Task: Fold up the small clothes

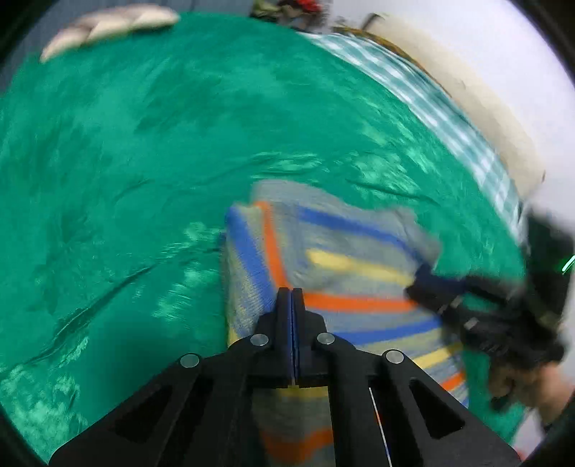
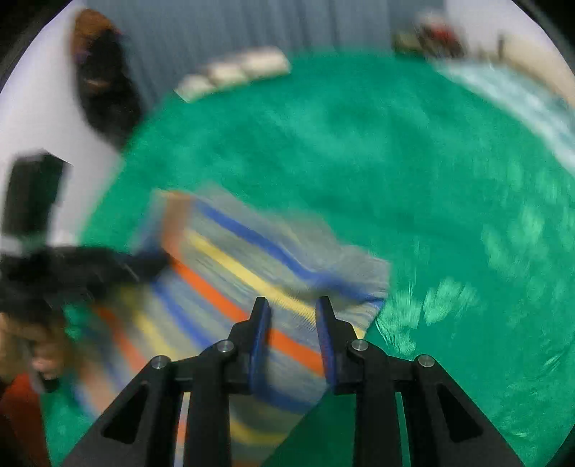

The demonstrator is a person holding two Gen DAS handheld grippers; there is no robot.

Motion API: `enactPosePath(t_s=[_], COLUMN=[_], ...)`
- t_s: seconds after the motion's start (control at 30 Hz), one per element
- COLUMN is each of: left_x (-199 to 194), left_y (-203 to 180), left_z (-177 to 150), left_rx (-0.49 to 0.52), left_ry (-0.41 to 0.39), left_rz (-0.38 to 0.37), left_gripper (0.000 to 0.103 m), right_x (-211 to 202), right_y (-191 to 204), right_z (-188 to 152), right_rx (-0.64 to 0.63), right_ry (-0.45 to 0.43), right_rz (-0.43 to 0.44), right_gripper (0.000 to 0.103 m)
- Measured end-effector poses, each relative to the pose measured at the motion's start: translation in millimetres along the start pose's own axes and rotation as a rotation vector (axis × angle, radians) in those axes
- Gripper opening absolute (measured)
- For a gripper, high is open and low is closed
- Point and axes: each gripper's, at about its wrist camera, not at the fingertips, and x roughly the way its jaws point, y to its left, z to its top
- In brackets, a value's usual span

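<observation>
A small striped garment (image 1: 345,251), grey knit banded in blue, orange and yellow, lies partly folded on the green surface (image 1: 143,143). One edge is doubled over so its stripes run crosswise to the rest, and the near part rises off the cloth. Motion blur softens its outline in both views.

Home bedrm, green bedspread (image 1: 143,143), pillow (image 2: 233,73) by curtain (image 2: 215,28), checked sheet (image 1: 431,93)

Green blanket (image 1: 143,143), beige pillow (image 1: 107,25), checkered cloth (image 1: 449,107).
</observation>
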Motion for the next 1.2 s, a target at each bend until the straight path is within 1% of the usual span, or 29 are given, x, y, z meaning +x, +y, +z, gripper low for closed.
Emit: enactPosePath(t_s=[0.03,0.07,0.1,0.13,0.17,0.23,0.27,0.33,0.37,0.4,0.43,0.47,0.5,0.53,0.57,0.6,0.63,0.67,0.73,0.77,0.8,0.83,0.9,1.0,1.1,1.2], left_x=[-5,-15,-29,-42,-50,-71,-79,-73,-71,-67,-67,-72,-81,-91,-104,-116,-126,-136,-156,-166,-174,-180,-188,-187,-186,-183], left_y=[4,4,3,3,3,0,-5,-11,-9,-2,7,16,20,21,22,24,24,24,14,8,0,-3,-11,-22,-32,-41], left_z=[0,-1,-5,-10,-14,-31,-46,-59,-75,-90,-101,-111,-120,-127,-134,-138,-141,-144,-151,-154,-156,-160,-164,-166,-167,-169], left_rx=[-0.013,-0.005,0.014,0.024,0.026,0.041,0.065,0.088,0.091,0.079,0.056,0.031,0.025,0.041,0.050,0.043,0.030,0.018,0.026,0.041,0.058,0.068,0.088,0.095,0.114,0.149], left_ry=[-0.002,-0.015,-0.040,-0.059,-0.069,-0.076,-0.059,-0.019,0.012,0.048,0.068,0.068,0.065,0.066,0.059,0.053,0.047,0.037,-0.005,-0.034,-0.062,-0.076,-0.087,-0.076,-0.074,-0.067], left_rz=[-0.022,-0.021,-0.005,0.000,-0.010,-0.046,-0.056,-0.039,0.002,0.056,0.081,0.095,0.120,0.170,0.191,0.188,0.179,0.170,0.170,0.175,0.178,0.178,0.183,0.191,0.193,0.208], left_gripper=[0.002,0.002,0.002,0.010,0.012,0.013,0.013,0.013,0.013,0.014,0.014,0.014,0.012,0.006,0.006,0.009,0.017,0.025,0.059,0.065,0.073,0.077,0.079,0.079,0.079,0.079], right_x=[5,0,-5,-18,-34,-62,-76,-93,-96,-93,-86,-75,-65,-66,-76,-87,-97,-108,-133,-144,-156,-163,-176,-195,-204,-204], right_y=[0,1,3,8,14,30,40,60,68,77,81,84,84,83,82,82,82,85,95,102,110,115,126,135,141,148], right_z=[-2,-3,-5,-8,-14,-26,-36,-61,-72,-91,-103,-121,-143,-153,-162,-170,-175,-178,-182,-182,-181,-181,-181,-185,-181,-179], right_rx=[0.011,0.012,0.011,0.011,0.003,-0.035,-0.057,-0.091,-0.097,-0.094,-0.086,-0.073,-0.056,-0.044,-0.025,0.008,0.025,0.032,0.022,0.019,0.014,0.010,0.004,0.006,-0.004,-0.026], right_ry=[-0.017,-0.053,-0.063,-0.088,-0.119,-0.152,-0.154,-0.140,-0.126,-0.086,-0.049,0.006,0.068,0.064,0.042,0.060,0.061,0.046,0.006,-0.015,-0.038,-0.048,-0.063,-0.092,-0.102,-0.106], right_rz=[0.004,-0.002,-0.015,-0.034,-0.029,-0.008,0.014,0.080,0.114,0.157,0.175,0.176,0.152,0.135,0.126,0.096,0.058,0.016,-0.086,-0.129,-0.162,-0.183,-0.234,-0.287,-0.315,-0.332], right_gripper=[0.027,0.027,0.027,0.027,0.027,0.027,0.027,0.027,0.027,0.027,0.027,0.027,0.028,0.027,0.027,0.027,0.028,0.031,0.064,0.068,0.069,0.069,0.069,0.069,0.069,0.069])
